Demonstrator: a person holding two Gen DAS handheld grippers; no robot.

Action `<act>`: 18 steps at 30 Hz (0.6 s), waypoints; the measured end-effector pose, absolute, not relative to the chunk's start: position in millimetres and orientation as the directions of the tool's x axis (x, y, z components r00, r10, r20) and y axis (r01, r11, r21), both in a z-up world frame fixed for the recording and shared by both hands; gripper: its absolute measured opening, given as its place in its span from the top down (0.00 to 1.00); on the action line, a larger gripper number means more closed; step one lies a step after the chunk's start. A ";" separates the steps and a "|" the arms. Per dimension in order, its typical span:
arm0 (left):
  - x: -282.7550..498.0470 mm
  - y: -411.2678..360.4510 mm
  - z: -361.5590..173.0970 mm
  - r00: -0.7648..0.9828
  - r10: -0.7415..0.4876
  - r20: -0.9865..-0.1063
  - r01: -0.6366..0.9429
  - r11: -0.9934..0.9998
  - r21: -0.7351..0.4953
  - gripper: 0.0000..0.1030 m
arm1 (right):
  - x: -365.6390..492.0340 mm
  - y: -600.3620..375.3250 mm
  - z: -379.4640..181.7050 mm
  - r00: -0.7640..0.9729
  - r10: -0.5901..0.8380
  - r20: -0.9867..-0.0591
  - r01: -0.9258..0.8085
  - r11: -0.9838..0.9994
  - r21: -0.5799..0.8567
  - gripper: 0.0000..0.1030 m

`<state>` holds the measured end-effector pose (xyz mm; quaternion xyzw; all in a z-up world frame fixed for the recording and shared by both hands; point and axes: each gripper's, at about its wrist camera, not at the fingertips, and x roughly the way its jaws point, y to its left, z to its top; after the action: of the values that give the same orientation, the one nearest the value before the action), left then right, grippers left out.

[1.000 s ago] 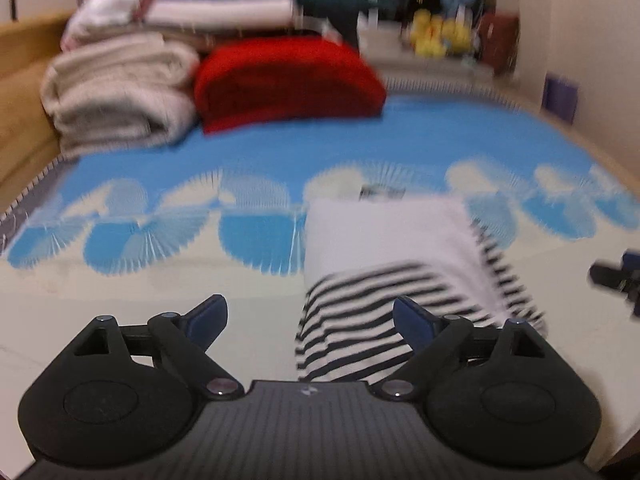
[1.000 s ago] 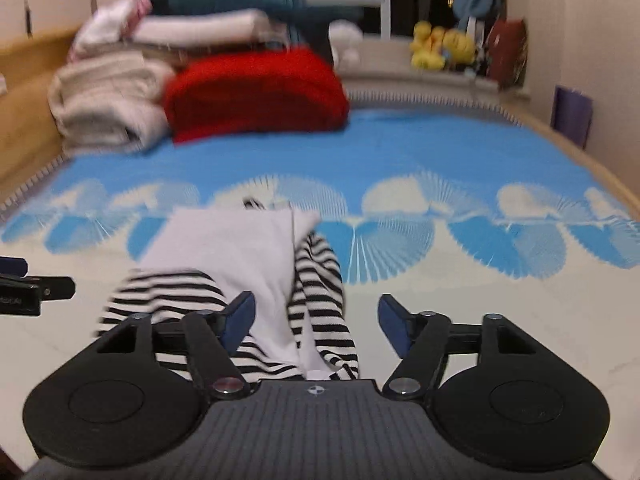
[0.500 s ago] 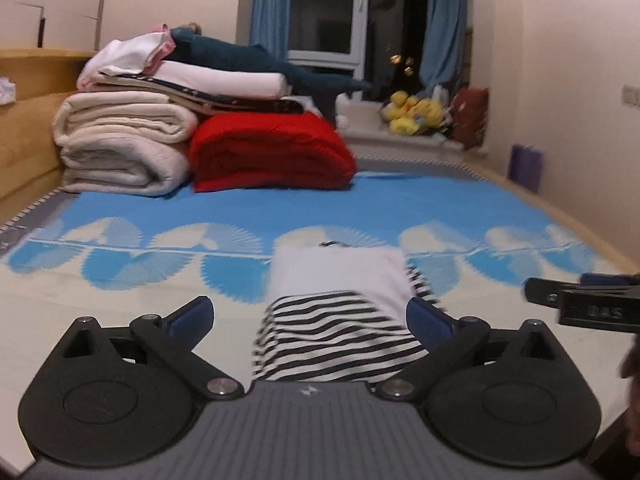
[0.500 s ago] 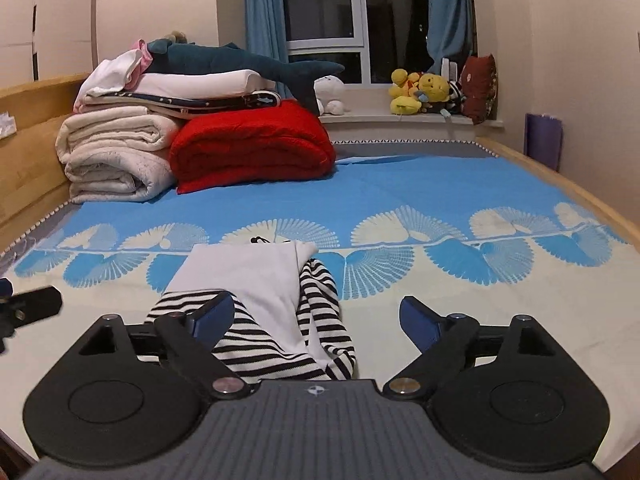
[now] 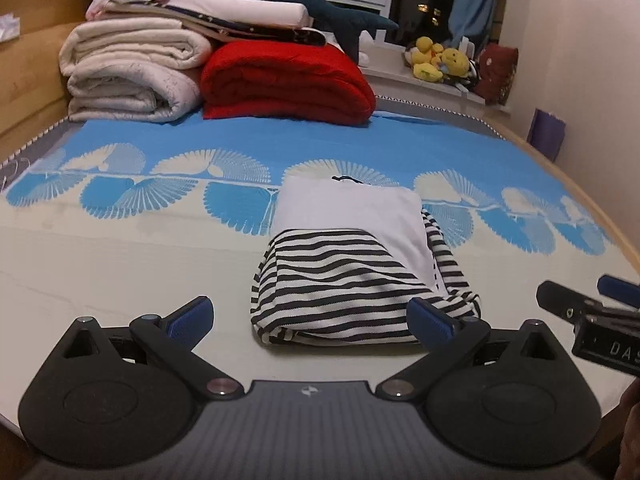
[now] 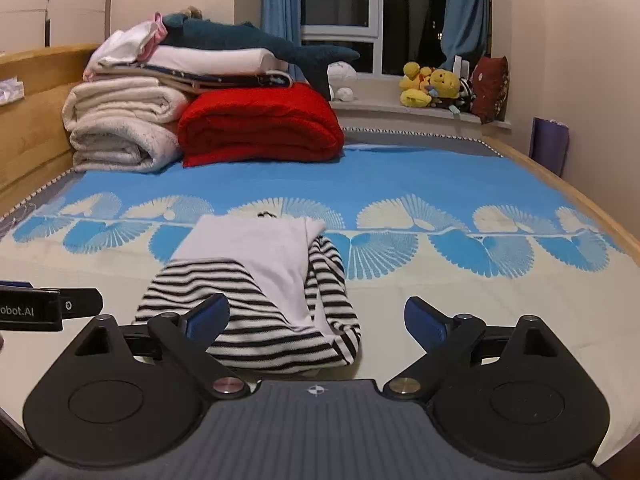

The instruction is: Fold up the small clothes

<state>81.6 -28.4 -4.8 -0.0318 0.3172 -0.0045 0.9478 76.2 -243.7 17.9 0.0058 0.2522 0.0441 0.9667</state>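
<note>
Item: striped garment [image 5: 352,276], black-and-white knit with a plain white panel, lying low centre of the left wrist view and lower left of centre in the right wrist view [image 6: 256,304], flat on the bed cover [image 5: 120,248]; doubled into a compact oblong, striped part nearest the cameras, white panel toward the blue fan pattern, one striped sleeve or edge spilling loose down the right-hand side. Condition: judged mostly folded, the loose side the likely remaining fault. Left gripper [image 5: 310,316]: jaws spread wide, nothing between the blue pads, which sit at either side of the bundle's near edge without pressing on it; its jaws have just been opening, with the cloth ahead of them rather than held. Right gripper [image 6: 316,316]: likewise splayed wide and empty, its jaws having just been opening; the left pad overlaps the striped cloth in view, but whether it touches cannot be told. Each gripper shows in the other's view, at right edge [image 5: 592,320] and left edge [image 6: 44,306], flanking the garment; this reads as both tools let go so the fold can rest under its own weight. Background stock, upper left: rolled cream blankets [image 6: 120,132], red blanket [image 6: 260,128], stuffed shark [image 6: 256,40] on top; yellow plush toys [image 6: 432,84] on the sill, all well apart from the work area, presumably to leave room for folding.
</note>
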 end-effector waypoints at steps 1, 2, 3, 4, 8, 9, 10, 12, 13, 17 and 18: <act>81.0 -30.4 -5.7 0.799 -0.025 -0.600 -0.010 0.998 -0.055 0.00 | 76.4 -243.2 17.3 0.868 0.091 -0.488 -0.086 0.996 0.032 0.08; 81.0 -31.3 -6.5 0.799 -0.024 -0.600 -0.008 0.999 -0.052 0.00 | 76.6 -242.2 16.5 0.866 0.091 -0.491 -0.088 0.996 0.029 0.08; 80.0 -31.1 -7.0 0.799 -0.025 -0.601 -0.007 0.999 -0.052 0.00 | 76.8 -241.8 15.6 0.865 0.092 -0.493 -0.091 0.995 0.027 0.08; 79.9 -31.0 -7.7 0.799 -0.026 -0.601 -0.007 0.999 -0.053 0.00 | 77.0 -240.5 14.9 0.863 0.096 -0.496 -0.097 0.995 0.024 0.08; 79.6 -30.0 -8.0 0.797 -0.023 -0.604 -0.012 0.998 -0.054 0.00 | 76.2 -236.4 14.6 0.861 0.111 -0.496 -0.116 0.993 0.021 0.06; 79.4 -30.0 -8.0 0.797 -0.022 -0.603 -0.012 0.999 -0.052 0.00 | 76.2 -235.5 14.8 0.861 0.114 -0.496 -0.119 0.993 0.022 0.06; 79.4 -30.2 -7.8 0.797 -0.022 -0.603 -0.012 0.999 -0.052 0.00 | 76.2 -234.5 14.8 0.861 0.116 -0.496 -0.121 0.992 0.023 0.06; 78.8 -29.8 -8.5 0.799 -0.023 -0.601 -0.007 0.999 -0.048 0.00 | 76.7 -232.5 14.9 0.860 0.120 -0.496 -0.125 0.992 0.024 0.06; 78.6 -30.5 -8.4 0.800 -0.024 -0.600 -0.004 0.999 -0.045 0.00 | 77.0 -231.4 14.6 0.859 0.122 -0.498 -0.128 0.992 0.023 0.06; 77.4 -31.7 -9.2 0.802 -0.032 -0.596 0.010 0.999 -0.041 0.00 | 76.4 -227.7 13.7 0.857 0.129 -0.499 -0.140 0.990 0.016 0.06; 77.4 -31.9 -9.4 0.802 -0.034 -0.596 0.011 0.999 -0.042 0.00 | 76.0 -227.0 13.5 0.857 0.131 -0.498 -0.143 0.990 0.013 0.06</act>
<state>77.4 -31.9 -9.4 -0.0181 0.3145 -0.0117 0.9490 76.0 -227.0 13.5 -0.0122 0.2576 0.0711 0.9635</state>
